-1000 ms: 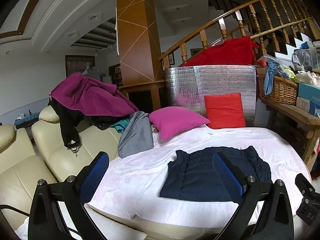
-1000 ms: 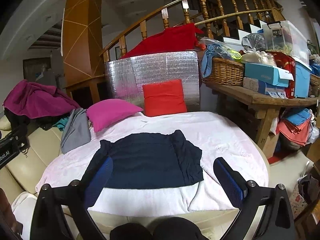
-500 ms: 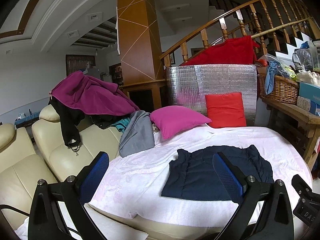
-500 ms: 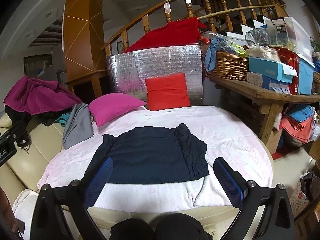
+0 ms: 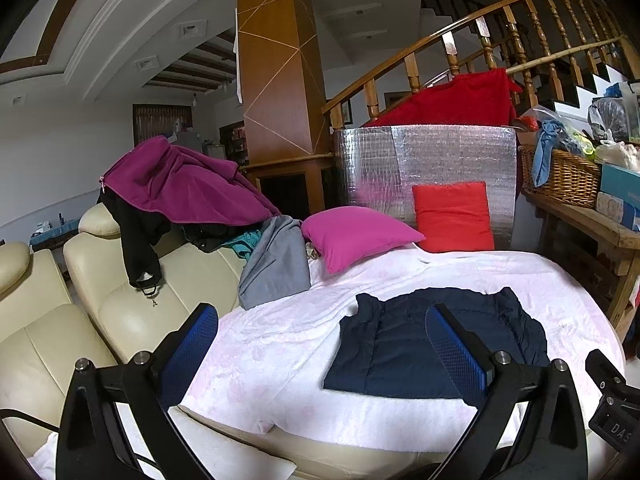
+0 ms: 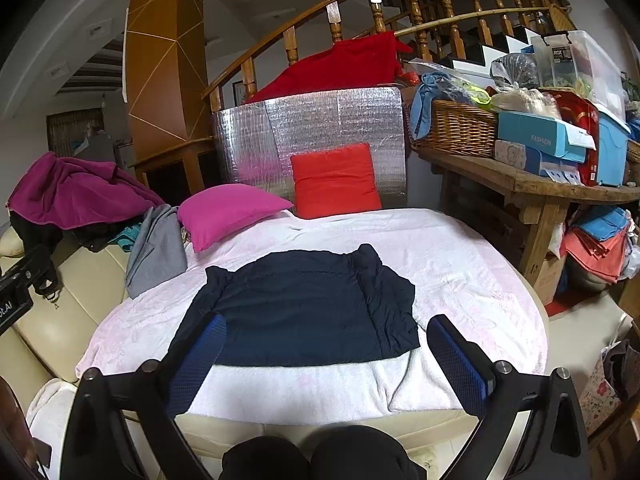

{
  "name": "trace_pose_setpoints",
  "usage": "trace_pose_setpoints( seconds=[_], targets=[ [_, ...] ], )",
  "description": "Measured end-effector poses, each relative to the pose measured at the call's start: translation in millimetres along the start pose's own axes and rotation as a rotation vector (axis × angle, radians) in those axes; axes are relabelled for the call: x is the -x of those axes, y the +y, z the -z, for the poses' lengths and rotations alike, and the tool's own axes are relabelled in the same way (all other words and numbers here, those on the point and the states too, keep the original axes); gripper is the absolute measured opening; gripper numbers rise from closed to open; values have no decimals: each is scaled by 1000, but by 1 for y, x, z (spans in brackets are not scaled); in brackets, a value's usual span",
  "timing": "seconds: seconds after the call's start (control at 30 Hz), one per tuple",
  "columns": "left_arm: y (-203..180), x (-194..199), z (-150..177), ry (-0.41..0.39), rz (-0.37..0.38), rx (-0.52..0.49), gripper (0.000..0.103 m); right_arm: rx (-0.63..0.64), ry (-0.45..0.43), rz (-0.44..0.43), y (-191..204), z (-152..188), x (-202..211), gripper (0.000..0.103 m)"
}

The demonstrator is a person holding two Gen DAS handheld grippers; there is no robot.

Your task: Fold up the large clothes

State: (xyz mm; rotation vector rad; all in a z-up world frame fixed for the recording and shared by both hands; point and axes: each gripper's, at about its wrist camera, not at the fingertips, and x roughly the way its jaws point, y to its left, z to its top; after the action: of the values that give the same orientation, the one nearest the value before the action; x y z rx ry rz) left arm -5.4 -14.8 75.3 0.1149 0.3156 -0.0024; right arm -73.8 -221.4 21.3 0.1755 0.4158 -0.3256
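Observation:
A dark navy garment lies flat on the pink-white sheet that covers the table, its sides folded inward. In the left wrist view the same navy garment lies to the right of centre. My right gripper hovers open over the garment's near edge, its blue pads wide apart and nothing between them. My left gripper is open too, held above the sheet to the garment's left. Neither gripper touches the cloth.
A grey garment, a magenta pillow and a red pillow lie at the far side. A purple garment drapes over the cream sofa. A wooden bench with a basket and boxes stands at the right. A person's knees show below.
Both grippers have moved forward a little toward the table, so the navy garment looks larger and nearer. Both stay open.

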Motion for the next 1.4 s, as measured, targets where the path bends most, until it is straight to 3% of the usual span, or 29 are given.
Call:
trace_pose_setpoints(
  seconds=[1.0, 1.4],
  targets=[
    [2, -8, -4, -11, 11, -3, 103, 9, -11, 21, 7, -10, -8, 102],
    [-7, -49, -15, 28, 24, -11, 103, 26, 9, 28, 15, -27, -48, 102]
  ],
)
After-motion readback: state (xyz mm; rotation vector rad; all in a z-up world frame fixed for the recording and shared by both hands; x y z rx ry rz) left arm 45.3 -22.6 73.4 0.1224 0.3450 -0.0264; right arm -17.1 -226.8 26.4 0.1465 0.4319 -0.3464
